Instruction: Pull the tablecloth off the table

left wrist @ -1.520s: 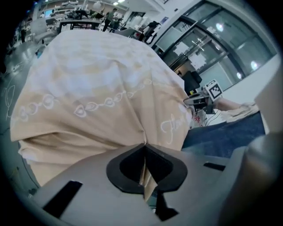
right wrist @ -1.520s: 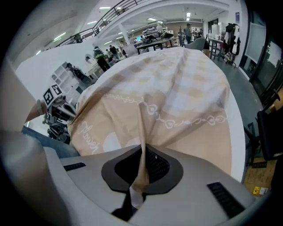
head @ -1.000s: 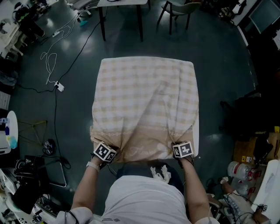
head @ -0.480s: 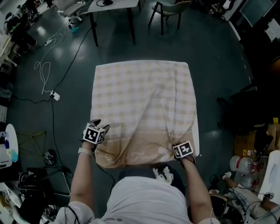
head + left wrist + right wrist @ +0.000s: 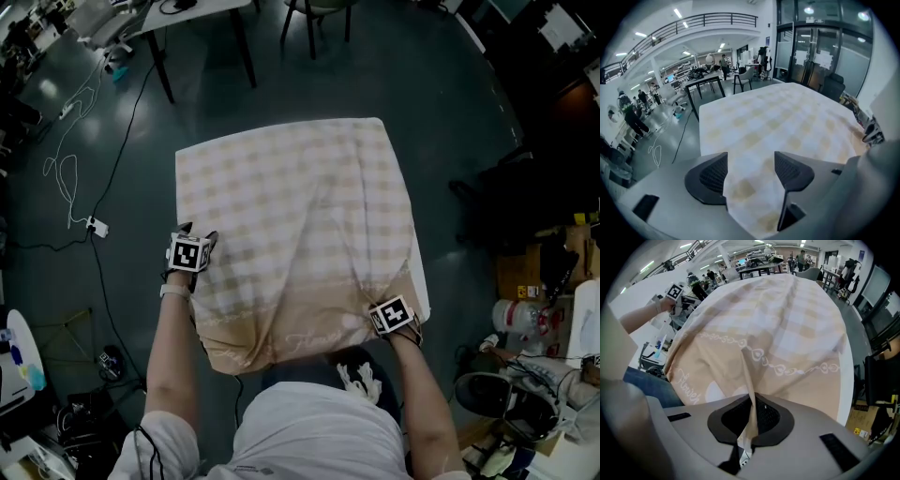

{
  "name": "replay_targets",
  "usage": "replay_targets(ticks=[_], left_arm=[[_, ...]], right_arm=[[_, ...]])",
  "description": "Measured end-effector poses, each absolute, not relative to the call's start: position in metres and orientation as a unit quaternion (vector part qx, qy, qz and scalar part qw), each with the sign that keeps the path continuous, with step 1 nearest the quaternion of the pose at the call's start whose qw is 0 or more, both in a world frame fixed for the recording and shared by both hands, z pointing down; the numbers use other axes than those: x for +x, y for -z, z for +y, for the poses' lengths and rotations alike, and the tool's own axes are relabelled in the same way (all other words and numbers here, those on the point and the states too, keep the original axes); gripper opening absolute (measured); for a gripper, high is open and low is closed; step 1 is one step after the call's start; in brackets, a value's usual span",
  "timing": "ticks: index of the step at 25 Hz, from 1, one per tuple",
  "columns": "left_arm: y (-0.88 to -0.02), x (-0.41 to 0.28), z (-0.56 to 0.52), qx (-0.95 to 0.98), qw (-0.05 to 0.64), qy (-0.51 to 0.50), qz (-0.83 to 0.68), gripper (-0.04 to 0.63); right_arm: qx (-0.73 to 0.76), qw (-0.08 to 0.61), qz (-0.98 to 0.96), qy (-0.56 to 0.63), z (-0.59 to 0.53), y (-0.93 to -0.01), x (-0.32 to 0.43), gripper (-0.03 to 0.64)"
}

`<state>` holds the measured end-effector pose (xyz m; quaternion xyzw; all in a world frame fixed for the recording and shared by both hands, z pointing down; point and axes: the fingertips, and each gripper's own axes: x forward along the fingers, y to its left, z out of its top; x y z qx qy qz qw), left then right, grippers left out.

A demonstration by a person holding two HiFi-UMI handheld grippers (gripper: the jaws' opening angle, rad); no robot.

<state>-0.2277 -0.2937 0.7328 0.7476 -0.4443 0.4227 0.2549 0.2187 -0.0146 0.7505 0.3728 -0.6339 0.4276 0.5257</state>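
Observation:
A beige-and-white checked tablecloth [image 5: 300, 206] covers the square table, whose white edge [image 5: 425, 292] shows at the right. Its tan near hem [image 5: 281, 328] is bunched and pulled toward the person. My right gripper [image 5: 394, 319] points down at the near right corner and is shut on a pinched fold of the hem [image 5: 751, 416]. My left gripper [image 5: 195, 232] hovers over the cloth's left edge. Its jaws have just been opening and stand wide apart [image 5: 750, 168]. The cloth [image 5: 787, 122] lies beneath the gap, and the pads do not press on it.
Dark floor surrounds the table. Cables [image 5: 66, 169] and a power strip [image 5: 97, 227] lie at the left. Table legs [image 5: 159, 70] and a chair [image 5: 314, 19] stand at the back. Bottles and clutter [image 5: 520, 323] sit at the right. The person's body is at the near edge.
The left gripper let go of the near left hem, opened, and moved away from the person along the cloth's left edge. The right gripper stayed shut on the hem.

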Motion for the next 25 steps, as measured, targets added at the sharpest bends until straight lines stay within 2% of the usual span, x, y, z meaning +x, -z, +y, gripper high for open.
replay_targets(ticks=[8, 15, 17, 19, 21, 25], left_arm=[[-0.759, -0.226, -0.323, 0.750, 0.272, -0.456, -0.394, 0.299], [-0.758, -0.221, -0.321, 0.760, 0.283, -0.426, -0.400, 0.296], [-0.756, -0.215, -0.316, 0.759, 0.278, -0.425, -0.408, 0.239], [-0.755, -0.208, -0.307, 0.758, 0.269, -0.433, -0.408, 0.125], [-0.754, -0.201, -0.296, 0.759, 0.263, -0.433, -0.410, 0.043], [-0.754, -0.184, -0.266, 0.772, 0.298, -0.402, -0.391, 0.020]], right_arm=[[0.388, 0.544, -0.606, -0.431, -0.007, -0.751, 0.217, 0.028], [0.398, 0.533, -0.614, -0.425, -0.011, -0.749, 0.223, 0.028], [0.395, 0.535, -0.615, -0.424, -0.011, -0.749, 0.224, 0.028], [0.389, 0.539, -0.617, -0.422, -0.011, -0.749, 0.225, 0.028], [0.383, 0.545, -0.615, -0.422, -0.008, -0.749, 0.226, 0.028], [0.381, 0.546, -0.618, -0.419, -0.007, -0.749, 0.225, 0.029]])
